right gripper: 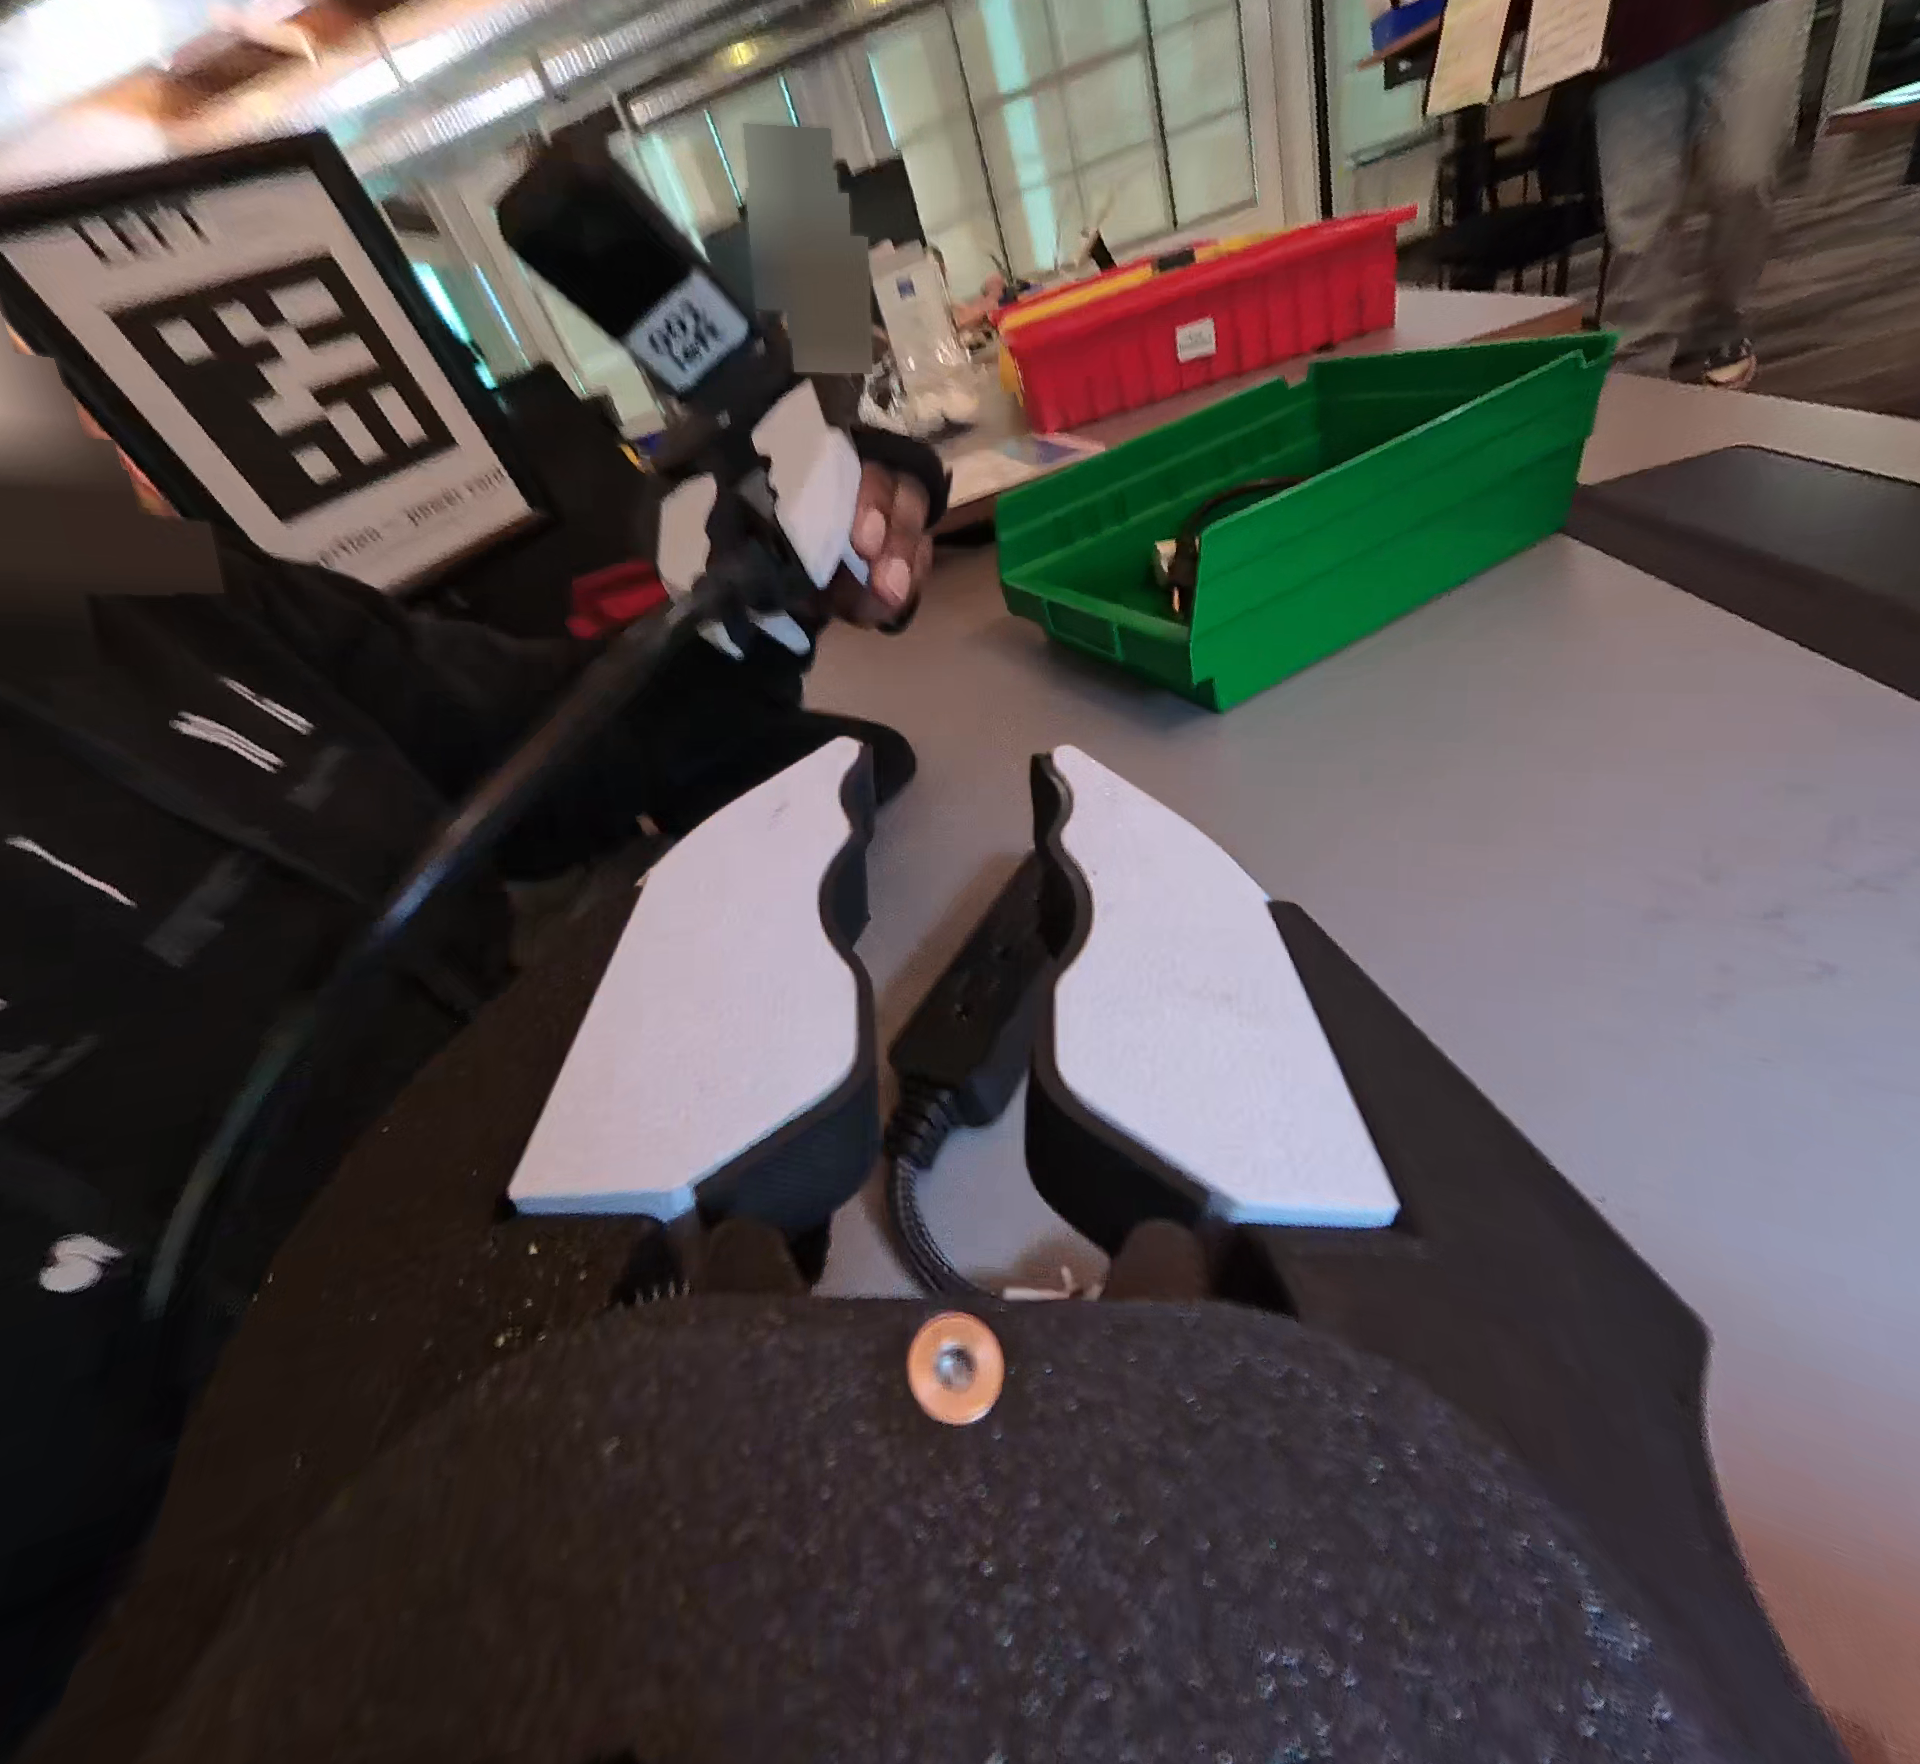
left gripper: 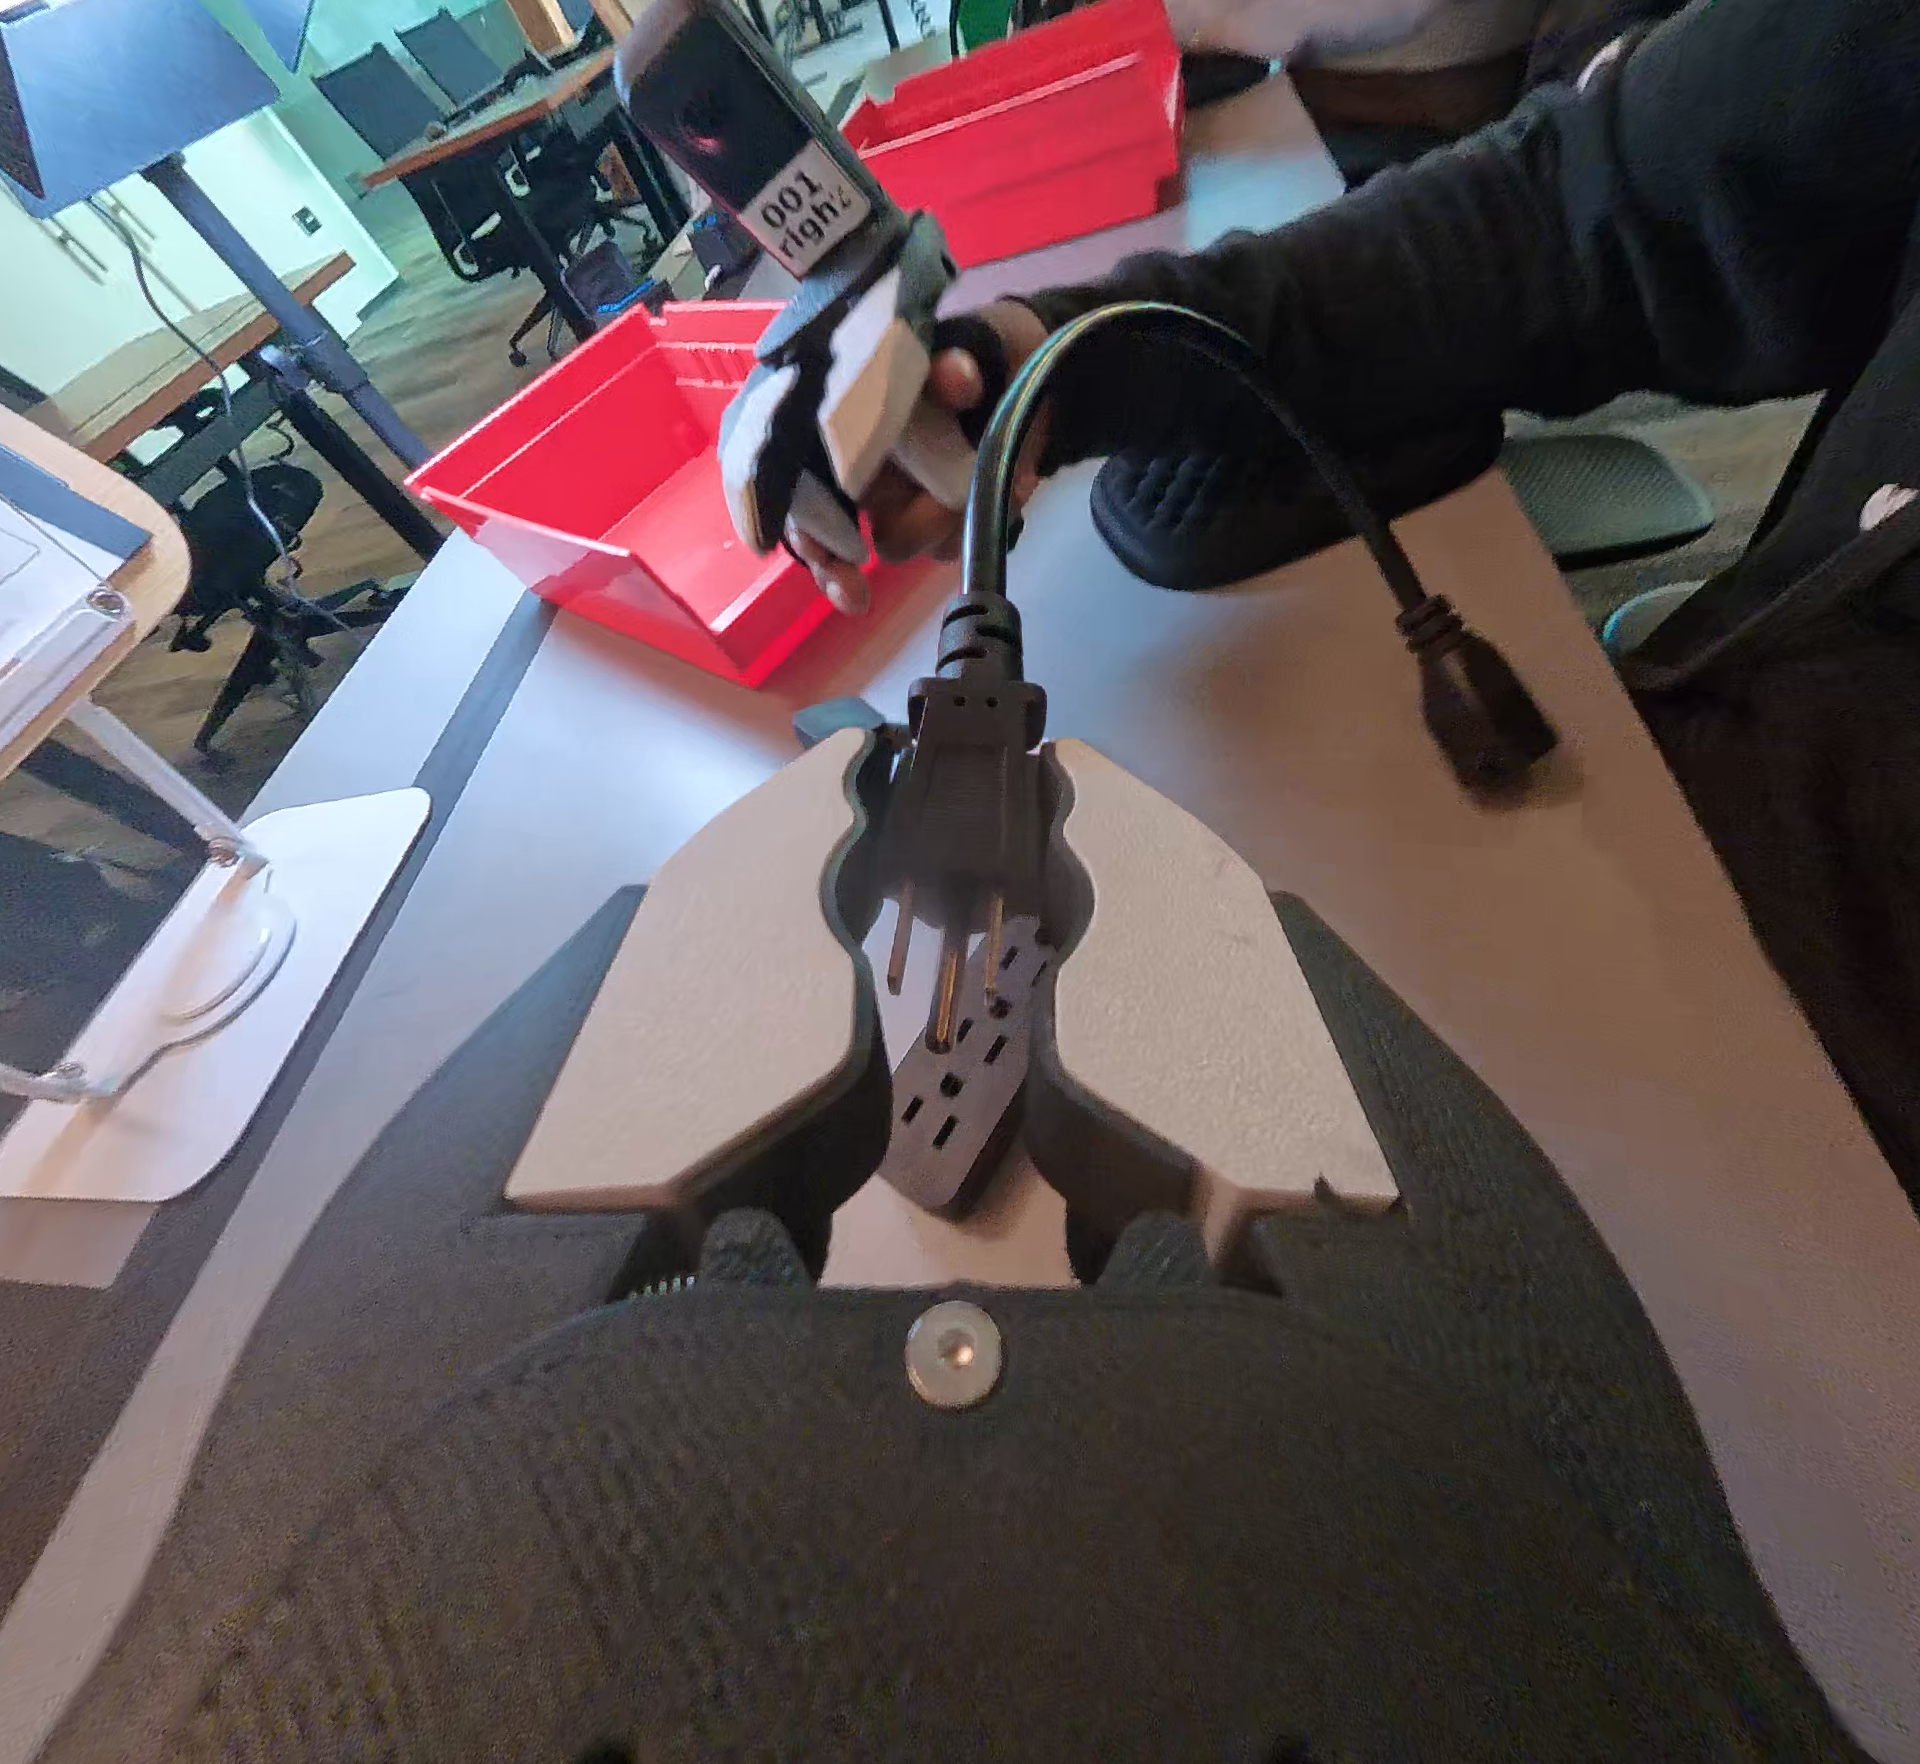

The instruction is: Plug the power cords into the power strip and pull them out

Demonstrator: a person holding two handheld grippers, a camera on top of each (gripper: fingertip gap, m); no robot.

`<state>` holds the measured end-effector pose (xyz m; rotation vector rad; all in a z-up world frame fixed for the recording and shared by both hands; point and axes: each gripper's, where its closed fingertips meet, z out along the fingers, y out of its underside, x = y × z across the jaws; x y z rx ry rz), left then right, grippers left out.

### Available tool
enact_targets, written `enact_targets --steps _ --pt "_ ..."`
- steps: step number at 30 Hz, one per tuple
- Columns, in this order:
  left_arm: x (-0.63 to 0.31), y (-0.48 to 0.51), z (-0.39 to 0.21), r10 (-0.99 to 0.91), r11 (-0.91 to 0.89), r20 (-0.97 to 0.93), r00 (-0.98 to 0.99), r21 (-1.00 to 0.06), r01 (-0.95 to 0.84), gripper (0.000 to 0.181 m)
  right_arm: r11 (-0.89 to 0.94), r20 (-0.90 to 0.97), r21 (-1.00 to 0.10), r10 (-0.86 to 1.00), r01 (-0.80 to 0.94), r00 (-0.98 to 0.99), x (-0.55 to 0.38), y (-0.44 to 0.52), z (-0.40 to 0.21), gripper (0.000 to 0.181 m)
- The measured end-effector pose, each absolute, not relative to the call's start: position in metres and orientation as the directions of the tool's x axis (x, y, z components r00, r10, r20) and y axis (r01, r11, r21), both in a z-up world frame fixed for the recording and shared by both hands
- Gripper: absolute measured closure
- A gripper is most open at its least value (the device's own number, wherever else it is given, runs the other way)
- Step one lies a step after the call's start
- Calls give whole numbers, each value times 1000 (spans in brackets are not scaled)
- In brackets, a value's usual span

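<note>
Left gripper (left gripper: 961,779) clenched on black plug (left gripper: 971,789) at frame centre, long axis vertical, prongs pointing down toward power strip (left gripper: 961,1101) on grey table (left gripper: 1403,883). Right gripper (right gripper: 951,779) spread wide, straddling power strip lying along frame's depth.

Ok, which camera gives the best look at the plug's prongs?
The left wrist view: the plug sits clamped in the left gripper, its prongs bare above the power strip. The right wrist view shows only the cord running from that gripper, no prongs.
</note>
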<state>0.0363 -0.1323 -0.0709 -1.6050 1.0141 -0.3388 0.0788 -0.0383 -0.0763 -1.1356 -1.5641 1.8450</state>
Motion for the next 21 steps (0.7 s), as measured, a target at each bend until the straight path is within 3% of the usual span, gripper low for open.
enact_targets --steps 8,12,21 --pt "51 -123 -78 -803 -33 -119 584 -969 -244 153 26 -73 -988 789 153 -610 55 -106 -107 149" --pt "60 -118 -84 -830 -85 -4 558 -988 -133 153 21 2 -999 836 29 -548 42 -118 -92 145" --pt "60 -119 -81 -855 -143 130 501 -990 11 154 28 22 -1000 822 1 -570 47 -126 -87 141"
